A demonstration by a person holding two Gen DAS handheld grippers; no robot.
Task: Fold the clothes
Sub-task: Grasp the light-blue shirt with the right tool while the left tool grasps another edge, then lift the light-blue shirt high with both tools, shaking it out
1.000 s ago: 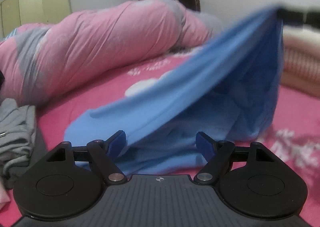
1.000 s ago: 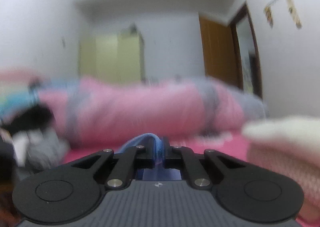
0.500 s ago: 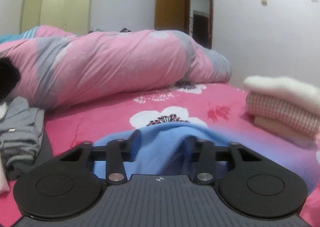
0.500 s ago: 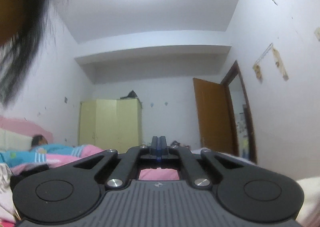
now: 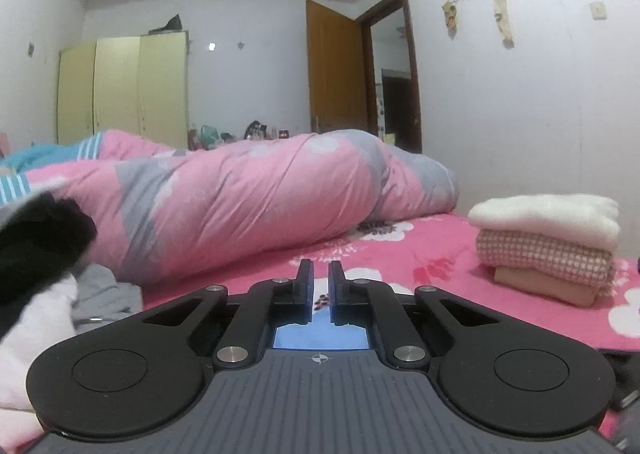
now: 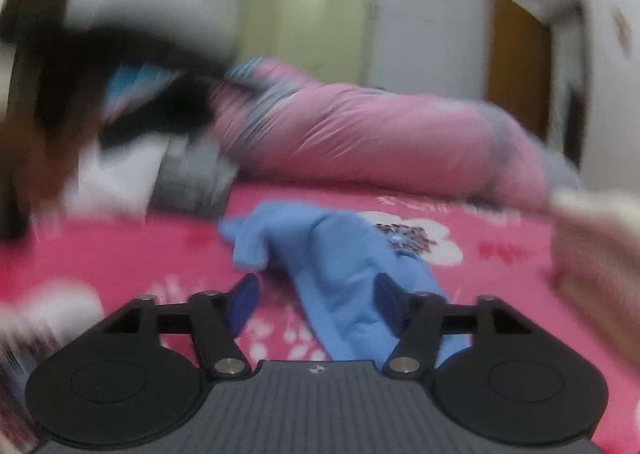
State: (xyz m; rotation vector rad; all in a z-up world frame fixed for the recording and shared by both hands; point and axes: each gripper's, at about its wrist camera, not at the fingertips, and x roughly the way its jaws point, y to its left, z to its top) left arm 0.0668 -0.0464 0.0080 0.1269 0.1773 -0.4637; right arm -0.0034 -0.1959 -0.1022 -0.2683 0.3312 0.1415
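Observation:
A blue garment [image 6: 340, 254] lies crumpled on the pink flowered bed sheet [image 6: 120, 254] in the blurred right wrist view. My right gripper [image 6: 316, 306] is open just above its near end, holding nothing. In the left wrist view my left gripper [image 5: 320, 286] has its jaws almost together with a narrow gap. A strip of the blue garment [image 5: 320, 336] shows low behind the fingers; whether it is pinched is hidden.
A rolled pink and grey quilt [image 5: 248, 205] lies across the back of the bed. A stack of folded clothes [image 5: 548, 246] sits at the right. Grey, white and black clothes [image 5: 92, 294] pile at the left. A wardrobe [image 5: 120, 89] and a door [image 5: 336, 69] stand behind.
My right gripper has opened and let go of the blue garment, which now lies on the bed. My left gripper has narrowed from wide open to almost shut, its view tilted up.

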